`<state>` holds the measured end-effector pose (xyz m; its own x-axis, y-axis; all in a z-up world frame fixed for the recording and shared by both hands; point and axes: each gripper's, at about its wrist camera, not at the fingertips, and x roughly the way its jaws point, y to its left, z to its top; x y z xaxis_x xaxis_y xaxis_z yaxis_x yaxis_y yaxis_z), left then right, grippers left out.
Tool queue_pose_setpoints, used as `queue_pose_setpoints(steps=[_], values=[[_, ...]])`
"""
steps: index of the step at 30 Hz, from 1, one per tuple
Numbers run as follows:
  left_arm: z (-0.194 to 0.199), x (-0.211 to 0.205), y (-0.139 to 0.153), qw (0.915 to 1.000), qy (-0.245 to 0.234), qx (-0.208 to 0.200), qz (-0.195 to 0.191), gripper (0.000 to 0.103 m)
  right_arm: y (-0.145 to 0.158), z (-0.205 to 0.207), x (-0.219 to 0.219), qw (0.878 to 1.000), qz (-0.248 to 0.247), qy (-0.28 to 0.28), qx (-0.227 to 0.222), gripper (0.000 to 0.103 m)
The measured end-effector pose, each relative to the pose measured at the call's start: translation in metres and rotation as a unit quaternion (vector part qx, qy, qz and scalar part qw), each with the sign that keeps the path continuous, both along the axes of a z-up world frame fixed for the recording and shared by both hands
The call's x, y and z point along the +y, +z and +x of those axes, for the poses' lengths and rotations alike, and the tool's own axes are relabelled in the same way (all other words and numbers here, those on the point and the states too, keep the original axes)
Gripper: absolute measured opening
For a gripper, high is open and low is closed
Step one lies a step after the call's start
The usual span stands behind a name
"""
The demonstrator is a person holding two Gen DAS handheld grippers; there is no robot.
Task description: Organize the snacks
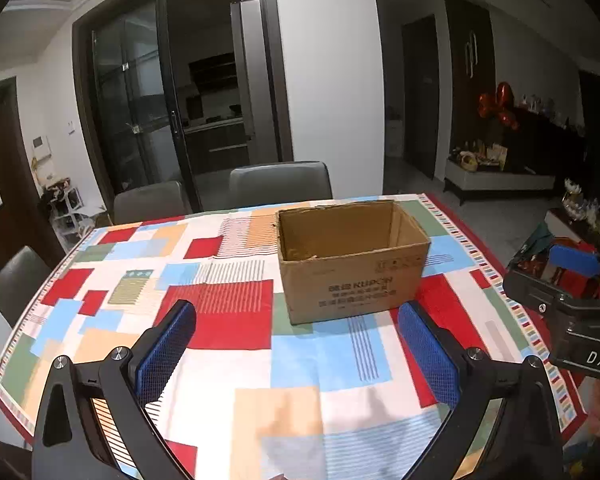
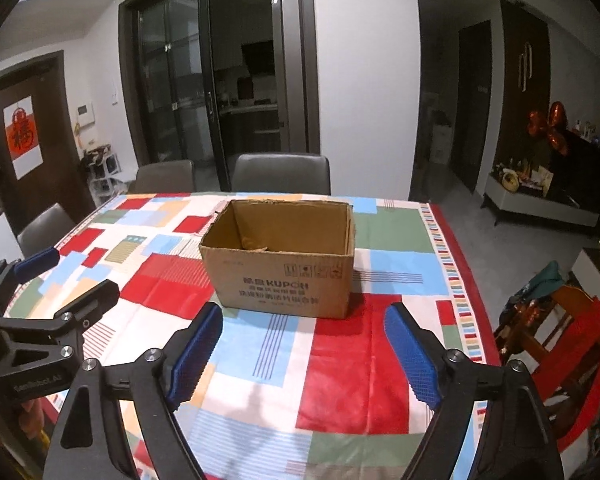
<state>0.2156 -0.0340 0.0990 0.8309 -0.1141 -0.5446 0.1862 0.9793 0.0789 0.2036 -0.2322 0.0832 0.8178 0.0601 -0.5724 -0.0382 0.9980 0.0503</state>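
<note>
Two handheld grippers hang above a dining table [image 2: 400,216] spread with a patchwork tablecloth [image 1: 228,320] of red, blue, green and cream blocks, an open cardboard box [image 2: 278,276] the only thing standing on it. In the right wrist view the box sits at centre frame, straight ahead of the right gripper [image 2: 304,354] and a little beyond its blue-padded fingertips [image 2: 196,344], its printed long side facing the camera and its long axis running left to right across the frame. The jaws stand wide apart with nothing between them.

In the left wrist view the same box [image 1: 352,256] lies right of centre, turned so a corner leans toward the lens; the left gripper [image 1: 296,350] is likewise spread wide and empty, its right pad [image 1: 430,356] low in the frame below the box's near right corner. The right gripper's black body [image 1: 568,312] shows at the right edge there, and the left gripper [image 2: 64,280] at the lower left of the right wrist view.

No snack packets are visible on the cloth, and the box's inside, as far as can be seen, looks bare but for a scrap of torn card. Grey chairs [image 2: 280,172] line the far side. The right gripper appears squarer to the box and probably the nearer; where the snacks lie cannot be told.
</note>
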Motion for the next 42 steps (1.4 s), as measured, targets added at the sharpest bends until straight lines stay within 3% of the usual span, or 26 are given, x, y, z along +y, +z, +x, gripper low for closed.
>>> queue_pose_setpoints(steps=[7, 13, 42], values=[[-0.029, 0.006, -0.011, 0.9998, -0.001, -0.003, -0.022, 0.103, -0.010, -0.029, 0.002, 1.000, -0.005, 0.000, -0.017, 0.085], [-0.048, 0.006, -0.017, 0.9997, 0.006, -0.016, -0.018, 0.103, -0.018, -0.045, 0.000, 1.000, 0.001, -0.003, -0.025, 0.085], [-0.070, 0.005, -0.009, 0.9987, -0.009, -0.037, -0.035, 0.103, -0.013, -0.072, -0.006, 0.999, 0.014, -0.008, -0.047, 0.085]])
